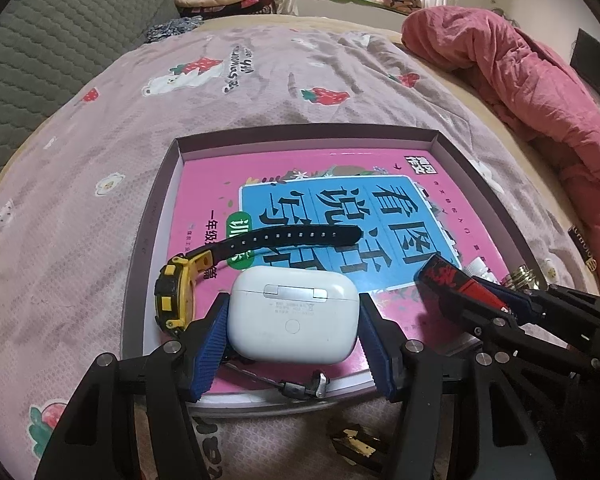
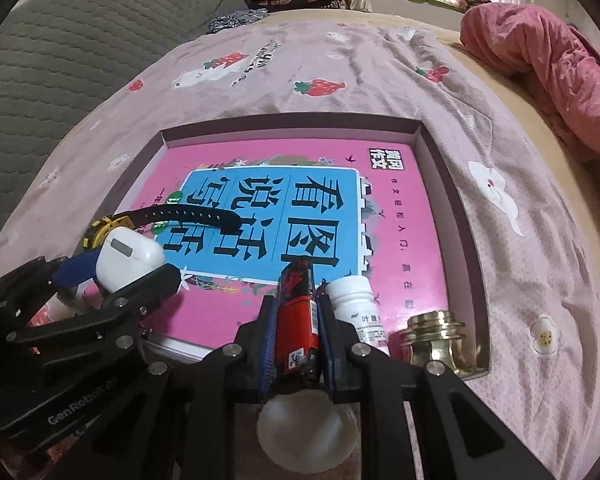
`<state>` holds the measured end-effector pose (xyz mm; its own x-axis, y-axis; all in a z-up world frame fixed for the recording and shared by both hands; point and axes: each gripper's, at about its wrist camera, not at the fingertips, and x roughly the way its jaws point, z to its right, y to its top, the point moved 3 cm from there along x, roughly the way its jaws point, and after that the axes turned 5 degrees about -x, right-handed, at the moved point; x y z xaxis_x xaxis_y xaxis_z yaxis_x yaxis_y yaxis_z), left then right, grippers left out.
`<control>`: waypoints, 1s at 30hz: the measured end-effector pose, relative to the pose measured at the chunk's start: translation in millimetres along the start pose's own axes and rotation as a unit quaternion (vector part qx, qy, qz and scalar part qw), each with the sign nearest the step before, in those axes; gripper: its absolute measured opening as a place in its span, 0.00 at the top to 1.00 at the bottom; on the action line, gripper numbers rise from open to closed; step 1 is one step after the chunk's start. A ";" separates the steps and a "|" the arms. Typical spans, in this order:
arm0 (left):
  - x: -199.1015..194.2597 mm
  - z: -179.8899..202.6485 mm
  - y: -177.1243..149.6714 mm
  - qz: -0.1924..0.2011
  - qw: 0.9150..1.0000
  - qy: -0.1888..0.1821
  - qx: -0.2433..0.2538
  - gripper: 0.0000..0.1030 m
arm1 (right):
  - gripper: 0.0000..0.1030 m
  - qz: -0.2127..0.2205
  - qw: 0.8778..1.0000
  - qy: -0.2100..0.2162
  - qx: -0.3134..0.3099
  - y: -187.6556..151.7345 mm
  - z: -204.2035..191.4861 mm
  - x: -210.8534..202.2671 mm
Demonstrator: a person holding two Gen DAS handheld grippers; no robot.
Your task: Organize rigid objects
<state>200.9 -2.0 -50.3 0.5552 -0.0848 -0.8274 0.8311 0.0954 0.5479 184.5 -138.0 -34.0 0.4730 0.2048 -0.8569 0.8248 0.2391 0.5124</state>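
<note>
Earbud case (image 1: 293, 314): left-wrist view, near front-left corner of box (image 1: 300, 139), on pink book (image 1: 204, 184), left gripper (image 1: 293, 338) pads flanking it, seemingly touching; smooth, light, slippery, grip flat sides. Watch (image 1: 172, 296) beside. Right-wrist view: right gripper (image 2: 296, 344) clamped tight on red lighter (image 2: 296, 312), rigid, near box front edge beside white bottle (image 2: 356, 304).

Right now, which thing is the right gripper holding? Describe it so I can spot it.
Find the shallow box on the bed, lined with a pink book. At its near edge the right gripper pinches a slim red-and-black lighter, beside a white bottle and a brass fitting.
</note>
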 end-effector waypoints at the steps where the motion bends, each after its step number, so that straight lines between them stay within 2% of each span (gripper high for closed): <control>1: -0.5 0.4 -0.4 0.000 1.000 -0.001 0.000 0.39 | 0.81 0.000 1.000 0.001 0.003 -0.7 1.2 -0.9; 13: -2.5 5.1 -2.9 -0.003 1.000 -0.009 0.002 0.39 | 0.80 0.011 1.000 0.008 0.019 -11.2 10.4 -14.3; 23: -5.6 5.3 -6.1 -0.006 1.000 -0.016 -0.001 0.39 | 0.73 0.028 0.999 0.010 0.022 -18.9 15.3 -31.7; 27: -7.1 5.8 -7.6 -0.008 1.000 -0.020 -0.003 0.39 | 0.62 0.042 0.999 0.007 0.024 -23.4 18.9 -41.9; 30: -7.8 6.5 -8.4 -0.009 1.000 -0.019 -0.003 0.39 | 0.60 0.050 0.998 0.007 0.026 -26.1 20.2 -48.2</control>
<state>189.8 -8.6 -47.6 0.5413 -0.1247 -0.8316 0.8407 0.0998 0.5322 146.4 -173.2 -7.2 0.5489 0.2390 -0.8010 0.7891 0.1678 0.5909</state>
